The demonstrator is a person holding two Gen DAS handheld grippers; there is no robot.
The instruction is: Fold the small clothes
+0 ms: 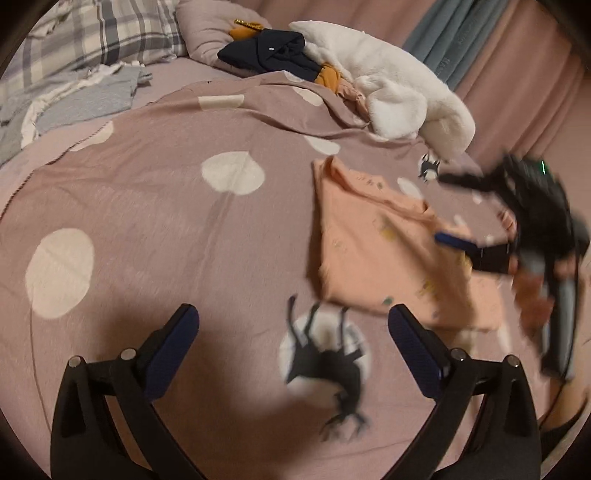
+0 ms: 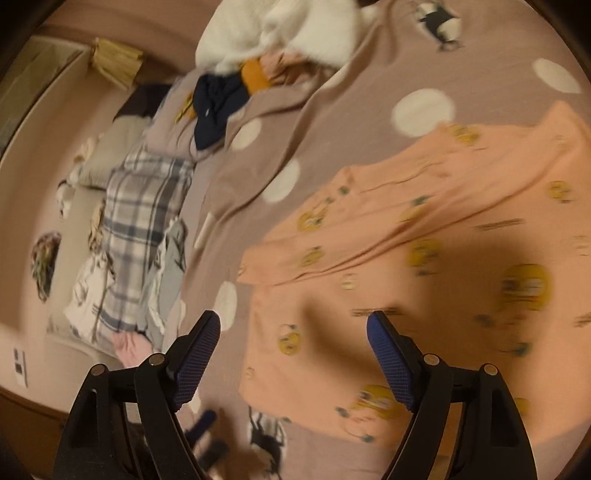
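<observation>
A small peach garment [image 1: 373, 243] with yellow face prints lies partly folded on the mauve spotted blanket [image 1: 147, 206]. In the left wrist view it is ahead and right of my open, empty left gripper [image 1: 293, 319]. My right gripper [image 1: 454, 206] shows there blurred, jaws apart, over the garment's right side. In the right wrist view the garment [image 2: 424, 258] fills the right half, and my right gripper [image 2: 293, 325] hovers open and empty over its near left edge. The blurred tip of the left gripper [image 2: 203, 424] shows at the bottom.
A pile of clothes lies at the blanket's far edge: a white fluffy piece [image 1: 391, 74], a navy one [image 1: 266, 51] and an orange one [image 1: 327, 75]. A plaid pillow [image 1: 92, 33] and grey folded cloth [image 1: 85, 96] sit far left. A curtain [image 1: 517, 55] hangs behind.
</observation>
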